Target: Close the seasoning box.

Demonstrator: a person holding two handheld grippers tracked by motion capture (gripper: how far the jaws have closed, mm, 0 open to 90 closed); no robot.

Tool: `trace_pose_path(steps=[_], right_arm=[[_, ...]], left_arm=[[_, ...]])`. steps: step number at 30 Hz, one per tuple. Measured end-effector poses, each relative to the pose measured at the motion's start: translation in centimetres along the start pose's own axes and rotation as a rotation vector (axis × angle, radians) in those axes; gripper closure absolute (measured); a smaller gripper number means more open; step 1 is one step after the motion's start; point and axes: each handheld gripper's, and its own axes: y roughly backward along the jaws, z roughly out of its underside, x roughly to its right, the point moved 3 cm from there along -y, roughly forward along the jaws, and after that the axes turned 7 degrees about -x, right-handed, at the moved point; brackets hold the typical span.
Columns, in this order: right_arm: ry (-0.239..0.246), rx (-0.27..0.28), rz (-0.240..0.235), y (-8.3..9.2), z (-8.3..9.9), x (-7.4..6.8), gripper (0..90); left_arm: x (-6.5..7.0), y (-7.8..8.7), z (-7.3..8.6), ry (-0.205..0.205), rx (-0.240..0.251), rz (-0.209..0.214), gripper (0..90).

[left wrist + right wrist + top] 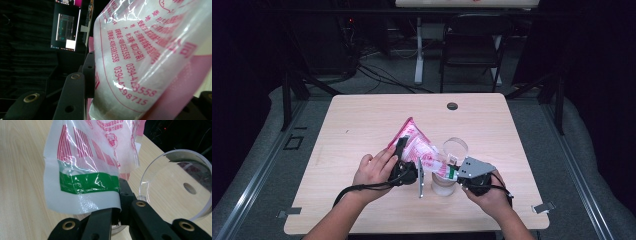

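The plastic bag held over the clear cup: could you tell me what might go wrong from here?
1. The right gripper pinches only the bag's thin sealed edge, which could slip or tear.
2. The clear cup stands unheld under the bag; a tug might knock it over or spill contents beside it.

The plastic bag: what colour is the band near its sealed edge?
Green, on the bag with red print; the right gripper view shows it best.
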Motion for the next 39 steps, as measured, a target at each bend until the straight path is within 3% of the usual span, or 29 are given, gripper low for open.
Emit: trace_pose_path(steps=[39], right_arm=[[-0.009, -0.016, 0.0, -0.31, 0.47, 0.17, 89.6]], left_arm=[[-0.13, 0.14, -0.55, -0.028, 0.011, -0.016, 62.9]])
